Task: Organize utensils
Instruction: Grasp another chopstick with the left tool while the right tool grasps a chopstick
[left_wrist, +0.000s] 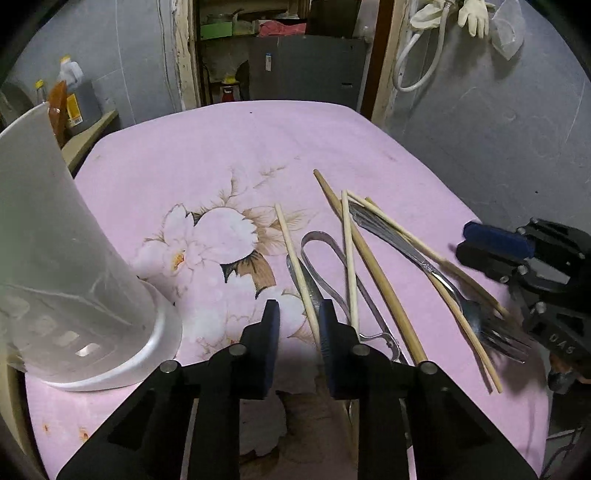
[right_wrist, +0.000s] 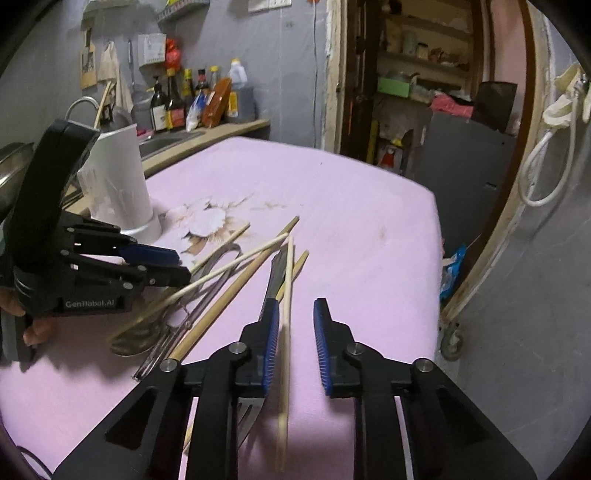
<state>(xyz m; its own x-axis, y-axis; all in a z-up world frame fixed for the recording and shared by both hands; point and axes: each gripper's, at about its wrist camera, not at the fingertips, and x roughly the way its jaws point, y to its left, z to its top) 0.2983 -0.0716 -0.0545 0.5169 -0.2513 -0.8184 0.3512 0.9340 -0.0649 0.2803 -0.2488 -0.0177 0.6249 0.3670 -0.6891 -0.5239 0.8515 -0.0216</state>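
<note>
Several chopsticks (left_wrist: 373, 258) lie crossed with a fork (left_wrist: 491, 325), a spoon (right_wrist: 133, 338) and metal tongs (left_wrist: 332, 266) on the pink cloth (left_wrist: 221, 155), while the white utensil holder (left_wrist: 74, 266) stands well to the left of the pile. Our left gripper (left_wrist: 298, 314) hovers with its fingers apart and nothing between them, one pale chopstick (left_wrist: 295, 258) just beside its right pad. Our right gripper (right_wrist: 295, 325) is likewise spread and empty, with a single chopstick (right_wrist: 286, 332) lying in the gap and the fork's tines showing under the left finger. We judge the step in hand to be a pick from the pile. To do it well, we should lower the right fingers squarely astride that one chopstick, keep the left pad off the fork, and close only once the stick sits centred, so that neighbours stay put.
</note>
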